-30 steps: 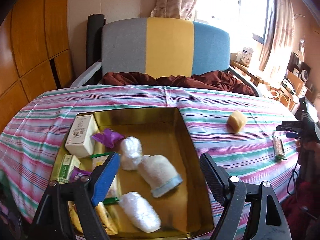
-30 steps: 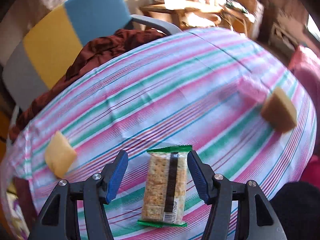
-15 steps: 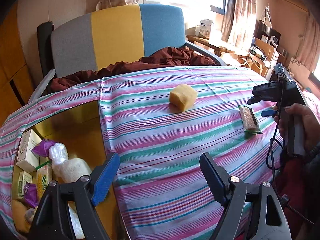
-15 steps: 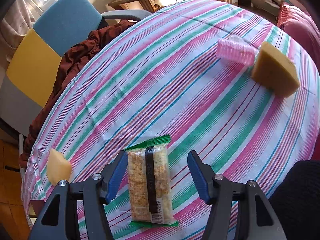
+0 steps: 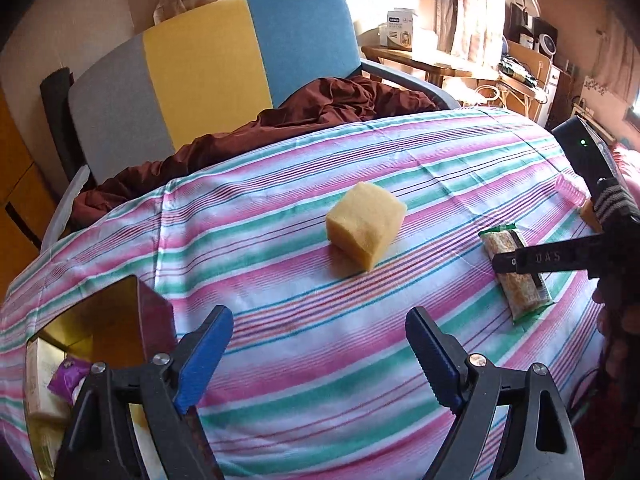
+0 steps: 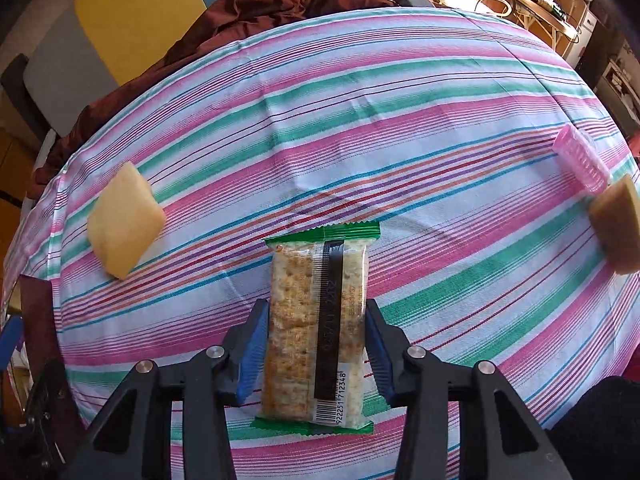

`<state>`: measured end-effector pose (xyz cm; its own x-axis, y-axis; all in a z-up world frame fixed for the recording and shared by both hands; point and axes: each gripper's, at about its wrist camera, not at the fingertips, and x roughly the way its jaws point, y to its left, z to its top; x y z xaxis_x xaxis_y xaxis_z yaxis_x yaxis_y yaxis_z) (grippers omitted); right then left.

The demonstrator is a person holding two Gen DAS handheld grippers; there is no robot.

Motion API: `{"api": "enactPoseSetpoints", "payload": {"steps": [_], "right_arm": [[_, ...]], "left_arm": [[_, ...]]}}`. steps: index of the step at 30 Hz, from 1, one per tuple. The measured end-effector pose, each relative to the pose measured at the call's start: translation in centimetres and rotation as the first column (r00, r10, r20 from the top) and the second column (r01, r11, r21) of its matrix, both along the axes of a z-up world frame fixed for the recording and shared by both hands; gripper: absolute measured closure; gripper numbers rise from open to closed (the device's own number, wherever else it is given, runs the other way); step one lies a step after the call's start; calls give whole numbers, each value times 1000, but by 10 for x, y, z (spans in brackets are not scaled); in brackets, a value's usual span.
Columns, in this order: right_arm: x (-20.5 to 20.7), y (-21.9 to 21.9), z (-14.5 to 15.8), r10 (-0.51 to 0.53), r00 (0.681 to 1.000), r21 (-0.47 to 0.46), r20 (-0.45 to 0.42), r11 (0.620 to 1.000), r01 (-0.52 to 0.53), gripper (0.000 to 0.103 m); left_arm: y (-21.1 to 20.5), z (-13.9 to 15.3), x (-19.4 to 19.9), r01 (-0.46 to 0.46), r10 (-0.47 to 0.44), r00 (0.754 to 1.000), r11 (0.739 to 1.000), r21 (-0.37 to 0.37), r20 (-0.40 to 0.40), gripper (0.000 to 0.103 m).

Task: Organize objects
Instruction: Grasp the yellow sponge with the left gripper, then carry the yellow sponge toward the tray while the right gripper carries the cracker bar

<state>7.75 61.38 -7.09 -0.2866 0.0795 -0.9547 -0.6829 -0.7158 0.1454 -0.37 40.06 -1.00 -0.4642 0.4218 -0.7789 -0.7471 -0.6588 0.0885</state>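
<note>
Contact has just been made: our right gripper [image 6: 316, 344], spread around the cracker packet [image 6: 318, 334] half a second ago, now pinches it on the striped tablecloth [image 6: 360, 112], while our left gripper [image 5: 318, 354], fingers spread and empty, has swung from the gold tin [image 5: 108, 320] toward the yellow sponge [image 5: 366, 224], so we judge lifting comes next.

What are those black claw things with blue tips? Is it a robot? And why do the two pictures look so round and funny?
No robot here. A person holds two grabber tools, one in each hand, and each tool has a small wide-eyed camera that bends the picture round. One picture looks along the left gripper; its fingers are wide apart and hold nothing. The other looks along the right gripper, which is squeezing a cracker packet from both sides. On the striped tablecloth lie a yellow sponge, a second sponge and a pink ribbed thing I can't name. The gold tin at the left already holds some packets.
</note>
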Motion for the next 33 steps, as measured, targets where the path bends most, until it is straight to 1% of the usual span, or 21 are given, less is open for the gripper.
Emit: {"api": "enactPoseSetpoints", "payload": {"steps": [2,6,9,10,11,13,15,17,18,19,20,21,22,24,25,27,29,31,33], "right_arm": [[1,0,0,-3,1000,-5,-1,1000,3,57],[1,-1,-2,-2,1000,-6,5,1000,2,56],[0,-4,-2,9,1000,2,13,1000,-9,54],[0,-4,-3,11,1000,2,14,1000,-11,53],[0,-5,-3,12,1000,2,15,1000,-13,52],[0,-6,-3,16,1000,7,18,1000,-16,52],[-1,-8,-4,23,999,15,24,1000,-23,51],[-3,-10,-4,37,999,29,35,999,-38,50],[-4,-12,-5,46,998,34,39,998,-47,49],[-5,-14,-5,54,998,38,42,998,-56,46],[-5,-15,-5,61,997,46,44,997,-63,45],[-5,-16,-5,67,997,55,46,996,-70,45],[-5,-18,-5,74,996,67,52,995,-77,46],[-6,-20,-3,87,995,91,56,992,-92,54],[-6,-21,-3,93,994,91,53,991,-97,55],[-6,-23,-2,105,993,88,49,990,-109,56],[-5,-25,-1,118,993,73,30,990,-120,56],[-6,-30,1,146,989,46,1,988,-146,56],[-9,-36,0,185,983,23,-11,983,-185,56]], "left_arm": [[17,-3,-6,54,-54,998,998,-8,-22,10],[54,-11,-24,136,-139,989,988,-66,-41,10],[76,-18,-31,190,-199,975,977,-96,-94,10],[84,-22,-34,208,-221,970,971,-119,-105,10],[91,-27,-36,219,-235,966,965,-142,-107,10],[102,-36,-44,233,-251,963,959,-163,-99,10],[110,-44,-52,216,-234,967,961,-173,-97,11],[113,-51,-60,206,-218,974,965,-162,-58,16],[113,-54,-61,205,-212,977,968,-145,-31,19],[112,-57,-61,213,-214,977,968,-130,4,33],[111,-60,-59,220,-217,976,968,-122,37,43],[108,-60,-56,203,-201,979,973,-112,30,43],[104,-60,-52,188,-187,982,977,-105,21,46],[94,-59,-44,148,-147,989,984,-95,24,48],[86,-58,-41,118,-115,992,989,-84,45,49],[65,-57,-32,55,-49,995,996,-67,82,49],[41,-57,-16,7,-2,997,998,-66,76,49],[19,-57,3,-20,23,997,998,-54,71,49],[1,-58,20,-39,42,995,999,-37,88,49]]}}
